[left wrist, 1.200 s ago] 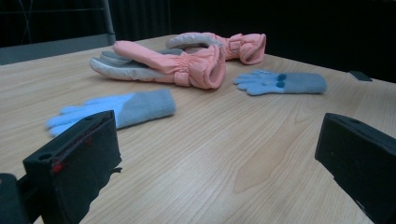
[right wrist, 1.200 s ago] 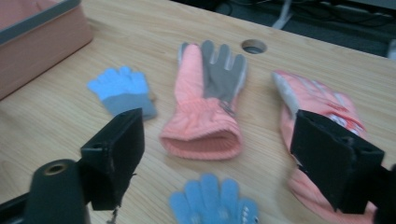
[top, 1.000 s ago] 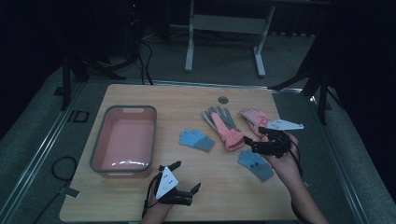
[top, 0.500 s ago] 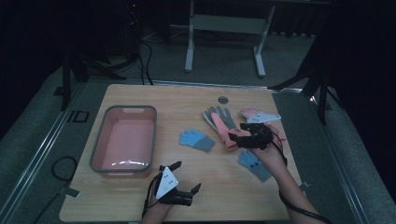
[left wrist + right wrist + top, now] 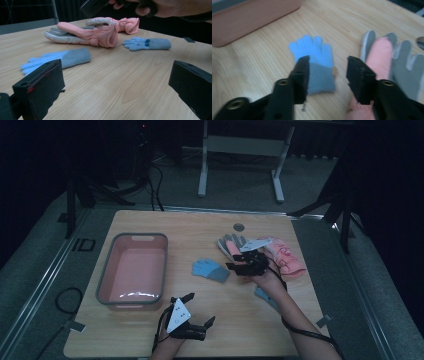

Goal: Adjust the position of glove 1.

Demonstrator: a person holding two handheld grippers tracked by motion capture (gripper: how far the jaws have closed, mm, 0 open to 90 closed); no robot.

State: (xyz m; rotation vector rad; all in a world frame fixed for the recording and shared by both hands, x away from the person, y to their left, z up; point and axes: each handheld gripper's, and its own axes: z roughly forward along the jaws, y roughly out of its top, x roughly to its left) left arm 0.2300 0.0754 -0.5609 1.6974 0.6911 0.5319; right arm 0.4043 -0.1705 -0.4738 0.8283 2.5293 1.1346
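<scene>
A blue glove with a grey cuff (image 5: 210, 269) (image 5: 314, 62) lies flat in the middle of the wooden table (image 5: 200, 235). My right gripper (image 5: 235, 267) (image 5: 327, 65) hovers just right of its cuff. Its jaws have just been closing and stand half open, with the cuff on the table below the gap and no pad touching it. A pink and grey ski glove (image 5: 231, 245) (image 5: 387, 57) lies beside it. My left gripper (image 5: 198, 309) (image 5: 116, 75) rests near the front edge, wide open, nothing between its jaws.
A pink tray (image 5: 106, 275) (image 5: 249, 15) stands at the left. A second pink glove (image 5: 285, 257) (image 5: 125, 23) lies at the right. Another blue glove (image 5: 261, 295) (image 5: 147, 43) lies partly under my right forearm.
My right gripper has moved left and down, from above the right-hand blue glove to the cuff of the middle blue glove, and its jaws have narrowed. The left gripper has stayed put.
</scene>
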